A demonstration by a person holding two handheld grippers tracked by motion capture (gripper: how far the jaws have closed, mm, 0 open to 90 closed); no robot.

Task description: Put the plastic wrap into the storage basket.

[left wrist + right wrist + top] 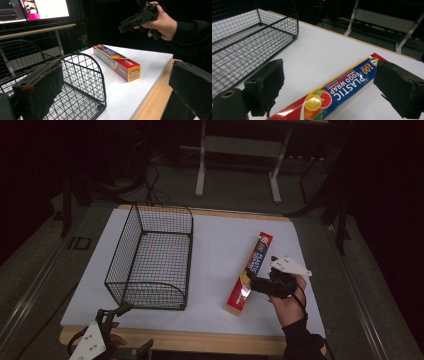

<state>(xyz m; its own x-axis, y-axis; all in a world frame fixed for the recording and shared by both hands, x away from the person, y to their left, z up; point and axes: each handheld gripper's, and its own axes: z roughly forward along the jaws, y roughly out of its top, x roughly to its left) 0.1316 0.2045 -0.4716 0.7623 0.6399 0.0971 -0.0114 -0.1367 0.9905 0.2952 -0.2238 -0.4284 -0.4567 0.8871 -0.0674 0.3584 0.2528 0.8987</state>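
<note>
A long red and blue plastic food wrap box (251, 272) lies flat on the white table top (220, 240), right of the middle. My right gripper (253, 285) hovers open over the box's near half, held by a hand. In the right gripper view the box (342, 92) runs between the two spread jaws of that gripper (332, 87). A black wire basket (152, 260) stands empty on the left. At the near left corner my left gripper (114, 312) is open with nothing in it, just in front of the basket (82, 75). The left gripper view also shows the box (117, 62) and the right gripper (137, 18).
The wooden table edge (200, 340) runs along the near side. A white metal frame (237, 150) stands on the floor behind the table. A lit monitor (45, 8) sits on a bench beyond the basket. Cables lie on the dark floor at the back left.
</note>
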